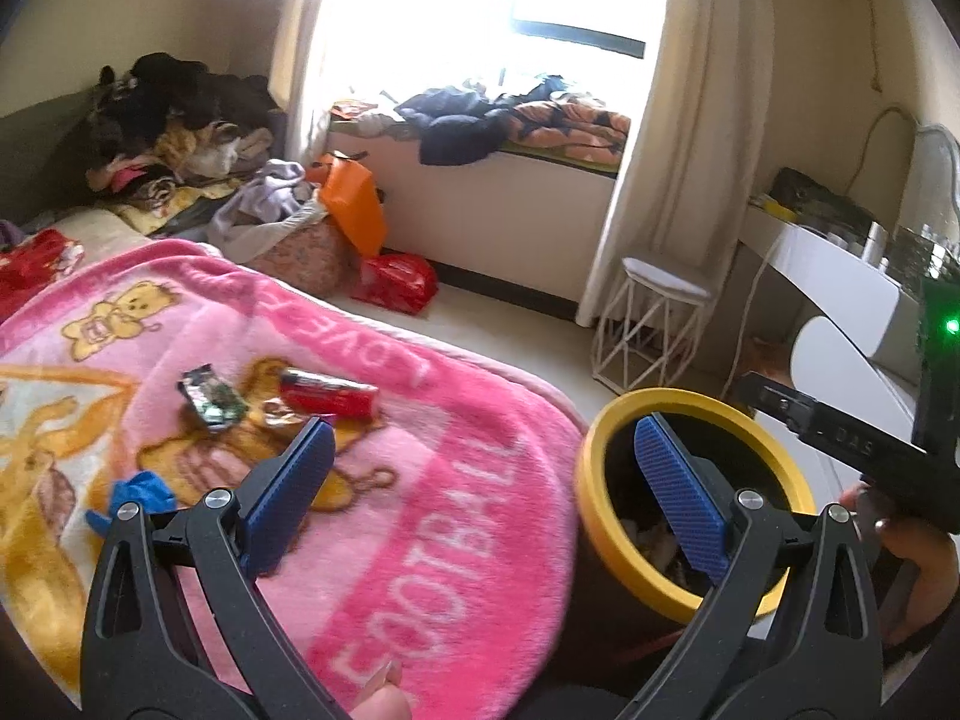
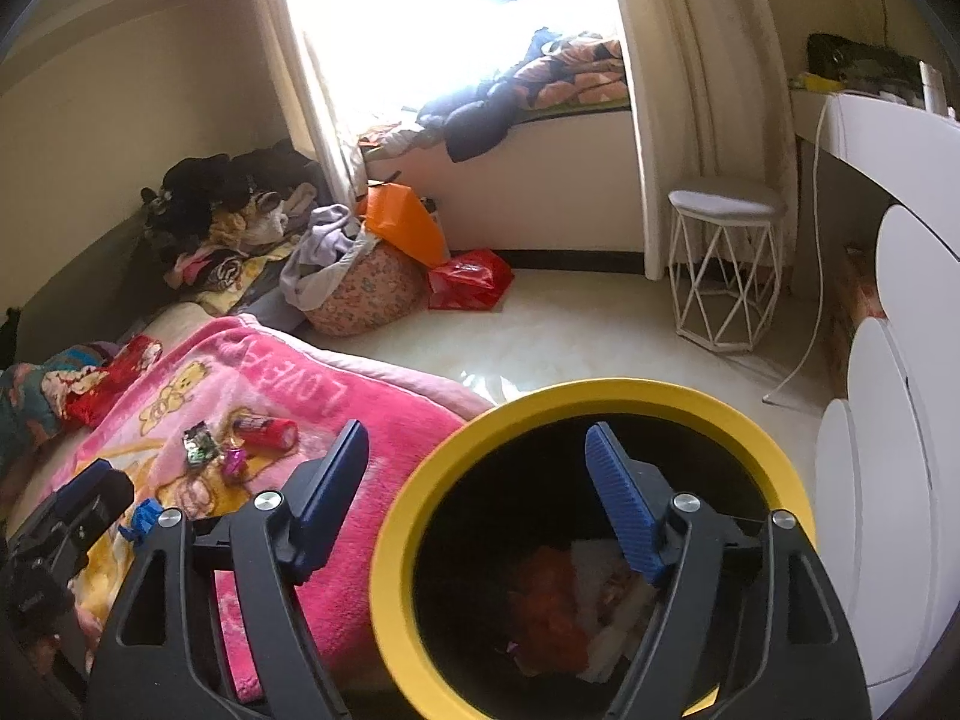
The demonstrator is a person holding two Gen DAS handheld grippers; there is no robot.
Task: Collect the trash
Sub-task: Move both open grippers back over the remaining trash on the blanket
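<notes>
On the pink teddy-bear blanket (image 1: 456,480) lie a red wrapper (image 1: 329,394), a green and silver wrapper (image 1: 211,405), a small crumpled foil (image 1: 279,411) and a blue scrap (image 1: 141,492). My left gripper (image 1: 483,438) is open and empty, hovering between the wrappers and the yellow-rimmed black bin (image 1: 696,405). My right gripper (image 2: 475,438) is open and empty. Its right finger hangs over the mouth of the bin (image 2: 600,396), and its left finger is over the blanket (image 2: 390,420). Orange and white trash (image 2: 552,600) lies inside the bin. The red wrapper (image 2: 270,431) and the green wrapper (image 2: 198,444) lie further left.
A white wire stool (image 2: 726,264) and a white dresser (image 2: 900,360) stand to the right of the bin. An orange bag (image 2: 402,222), a red bag (image 2: 468,279) and a floral laundry basket (image 2: 360,294) sit on the floor beyond the bed. Clothes are piled at the back left.
</notes>
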